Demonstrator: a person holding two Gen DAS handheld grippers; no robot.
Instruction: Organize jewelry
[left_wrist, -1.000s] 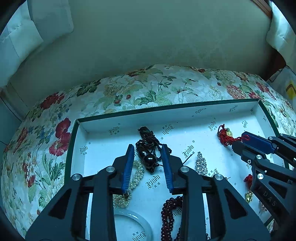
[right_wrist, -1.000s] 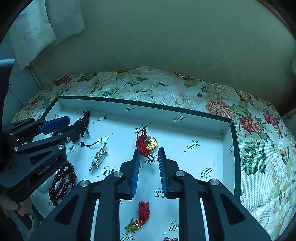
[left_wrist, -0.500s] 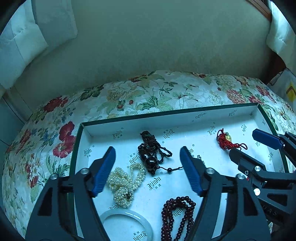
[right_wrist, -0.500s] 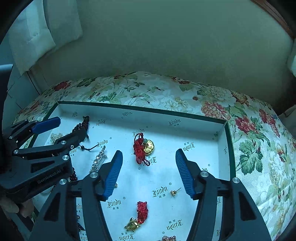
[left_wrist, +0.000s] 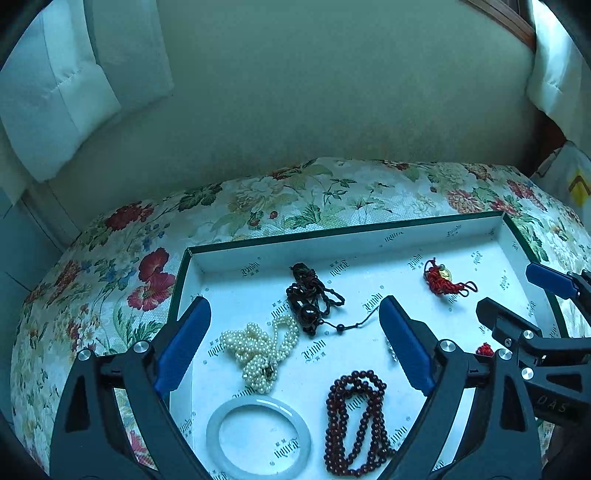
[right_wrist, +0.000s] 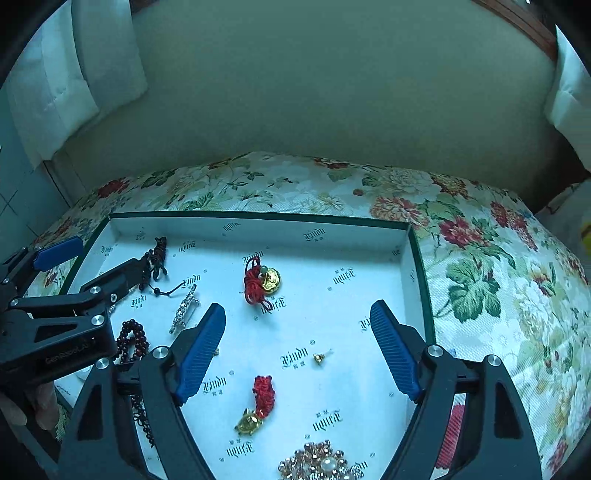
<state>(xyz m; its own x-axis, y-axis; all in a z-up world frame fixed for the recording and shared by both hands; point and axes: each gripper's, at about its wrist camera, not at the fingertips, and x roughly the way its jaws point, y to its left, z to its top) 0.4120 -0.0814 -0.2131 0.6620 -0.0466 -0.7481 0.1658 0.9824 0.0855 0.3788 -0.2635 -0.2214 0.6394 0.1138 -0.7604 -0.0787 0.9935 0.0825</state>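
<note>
Both tools hung over the white tray (left_wrist: 369, 236) on the flowered cushion (left_wrist: 110, 280), and neither held anything. The left tool (left_wrist: 294, 334) stood with its blue pads spread wide and empty; the right tool (right_wrist: 297, 341) was spread just as wide, also empty.

The jewelry lay scattered on the tray floor. Ahead of the left tool, between its pads, sat the pearl strand (left_wrist: 258, 349) bunched in a heap, and just past it the black bead cord (left_wrist: 312, 301), whose long axis ran away from the tool toward the far wall, a thin tail trailing off toward the right pad. Nearer, under the tool, lay the pale jade bangle (left_wrist: 258, 435) and the dark red bead string (left_wrist: 354, 421).

Ahead of the right tool, slightly left of its centre line, lay the red knotted charm with a gold coin (right_wrist: 260, 282). Close in between its pads were a red-tasselled gold charm (right_wrist: 258, 406) and a small gold ear stud (right_wrist: 319, 356).

The black cord seemed the left tool's nearest piece to take; the red coin charm belonged to the right.
</note>
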